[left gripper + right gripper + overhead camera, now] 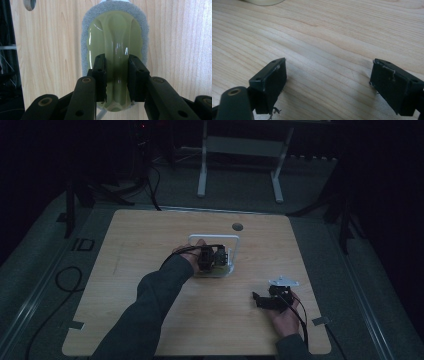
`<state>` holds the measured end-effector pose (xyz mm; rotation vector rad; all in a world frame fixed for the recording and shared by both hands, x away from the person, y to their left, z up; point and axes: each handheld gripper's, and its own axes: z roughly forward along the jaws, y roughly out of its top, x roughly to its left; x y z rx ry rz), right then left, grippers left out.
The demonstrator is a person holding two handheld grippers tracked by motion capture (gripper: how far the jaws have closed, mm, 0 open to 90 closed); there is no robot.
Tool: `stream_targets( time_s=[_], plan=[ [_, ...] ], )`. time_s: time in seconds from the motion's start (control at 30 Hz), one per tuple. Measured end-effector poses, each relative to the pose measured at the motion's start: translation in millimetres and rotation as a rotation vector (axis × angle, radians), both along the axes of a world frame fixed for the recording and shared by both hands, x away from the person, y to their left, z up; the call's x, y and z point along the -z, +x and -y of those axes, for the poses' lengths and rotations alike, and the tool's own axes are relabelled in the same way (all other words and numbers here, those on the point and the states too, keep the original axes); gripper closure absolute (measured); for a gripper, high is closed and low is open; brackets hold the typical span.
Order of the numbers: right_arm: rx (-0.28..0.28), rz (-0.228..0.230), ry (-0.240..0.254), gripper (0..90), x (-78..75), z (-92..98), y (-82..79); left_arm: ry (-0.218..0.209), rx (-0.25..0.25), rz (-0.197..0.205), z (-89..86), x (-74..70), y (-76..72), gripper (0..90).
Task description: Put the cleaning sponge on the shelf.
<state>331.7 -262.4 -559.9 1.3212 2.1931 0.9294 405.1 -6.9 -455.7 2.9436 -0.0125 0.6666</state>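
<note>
I had the scrubber (115, 53) near the middle of the wooden worktop (150, 285): a glossy olive-green plastic grip ridge on a grey abrasive pad (143, 27). My left tool (117, 75) was closed on that green ridge, one black jaw pressed to each side of it. In the high view the left tool (212, 258) sat over a white wire-framed rack (235, 240), and the scrubber beneath it was too dark for me to make out there. A round hole (237, 226) lay in the worktop just beyond the rack.

My right tool (328, 82) rested well apart from all that, low over bare wood near the front right of the worktop, its jaws spread wide with nothing between them. In the high view it (261, 299) sat in my right hand (285, 317), a grey three-cornered plate on top.
</note>
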Motion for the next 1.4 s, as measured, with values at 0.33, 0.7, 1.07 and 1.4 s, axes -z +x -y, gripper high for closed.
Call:
stream_targets(
  time_s=[0.33, 0.7, 1.07, 1.4],
  plan=[
    [0.0, 0.0, 0.0, 13.3, 0.0, 0.0, 0.0, -0.002, 0.005, 0.02, 3.3, 5.7, 1.6, 71.0],
    [0.001, -0.001, 0.001, 13.3, 0.0, -0.1, -0.2, 0.001, 0.004, 0.082, 5.3, 12.3, 4.2, 71.2],
    [0.001, -0.001, 0.0, 13.3, -0.1, -0.1, -0.3, 0.006, -0.012, 0.111, 6.1, 17.3, 7.2, 67.7],
    [0.001, -0.001, 0.0, 13.3, -0.1, -0.1, -0.4, -0.029, -0.027, 0.118, 0.6, 11.5, 3.7, 56.2]
  ],
)
